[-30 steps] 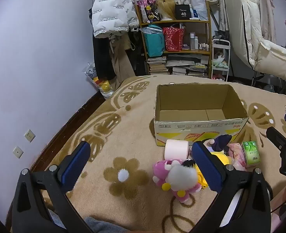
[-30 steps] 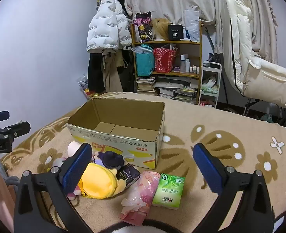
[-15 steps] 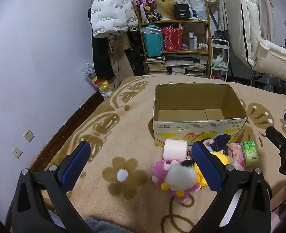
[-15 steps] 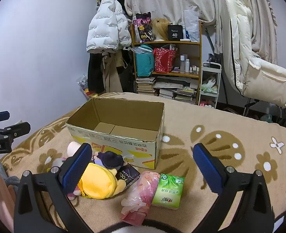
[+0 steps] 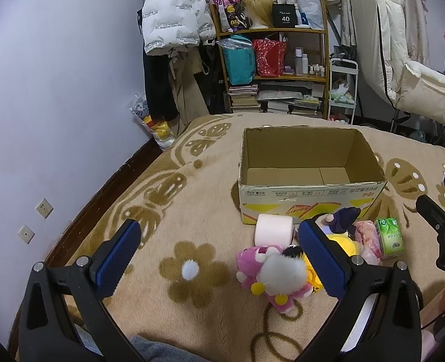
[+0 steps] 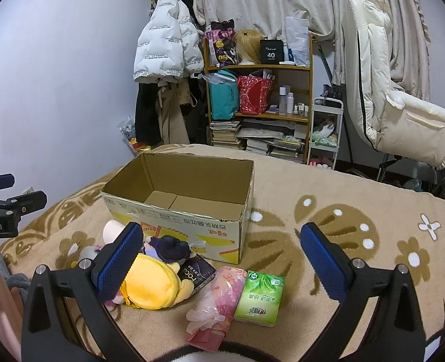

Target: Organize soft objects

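The soft things lay in a loose heap on the bed blanket (image 5: pixel 168 199), just in front of the cardboard box (image 5: pixel 309 194): a pink plush (image 5: pixel 270 274), a yellow plush (image 6: pixel 153 283), a dark-hatted doll (image 6: pixel 169 247), a pale roll (image 5: pixel 273 229), a pink bag (image 6: pixel 219 292) and a green tissue pack (image 6: pixel 260 297). The box stood open and bare inside, so by my judgement nothing was sorted yet. The left claw (image 5: pixel 219 261) and right claw (image 6: pixel 222 262) both gaped wide, holding nothing.
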`<state>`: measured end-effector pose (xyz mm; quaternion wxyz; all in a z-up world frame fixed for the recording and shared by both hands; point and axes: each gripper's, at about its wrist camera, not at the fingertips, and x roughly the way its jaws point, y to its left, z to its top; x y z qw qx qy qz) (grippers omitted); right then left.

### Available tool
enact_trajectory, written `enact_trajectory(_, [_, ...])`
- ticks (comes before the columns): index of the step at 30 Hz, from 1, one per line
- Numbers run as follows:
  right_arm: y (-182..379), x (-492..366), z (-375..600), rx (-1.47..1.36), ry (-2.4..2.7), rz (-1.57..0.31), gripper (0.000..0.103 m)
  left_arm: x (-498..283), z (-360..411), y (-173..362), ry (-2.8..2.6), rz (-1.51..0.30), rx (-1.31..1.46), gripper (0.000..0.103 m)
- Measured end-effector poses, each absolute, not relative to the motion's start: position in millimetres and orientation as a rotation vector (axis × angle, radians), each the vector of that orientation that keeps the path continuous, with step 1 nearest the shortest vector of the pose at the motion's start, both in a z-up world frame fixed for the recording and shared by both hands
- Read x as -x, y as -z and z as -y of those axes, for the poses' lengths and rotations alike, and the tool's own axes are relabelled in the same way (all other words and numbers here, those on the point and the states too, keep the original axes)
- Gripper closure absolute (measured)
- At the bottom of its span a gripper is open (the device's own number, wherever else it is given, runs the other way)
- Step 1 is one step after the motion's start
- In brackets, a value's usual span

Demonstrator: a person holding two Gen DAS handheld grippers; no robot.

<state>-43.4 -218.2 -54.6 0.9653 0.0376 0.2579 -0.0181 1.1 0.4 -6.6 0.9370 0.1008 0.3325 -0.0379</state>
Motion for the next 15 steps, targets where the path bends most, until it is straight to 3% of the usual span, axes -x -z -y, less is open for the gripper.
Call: enact_trajectory(15, [55.8, 42.6, 218.7, -0.077, 0.037, -0.524, 0.000, -4.5, 1.9, 8.0, 0.075, -0.697, -0.214, 0.000])
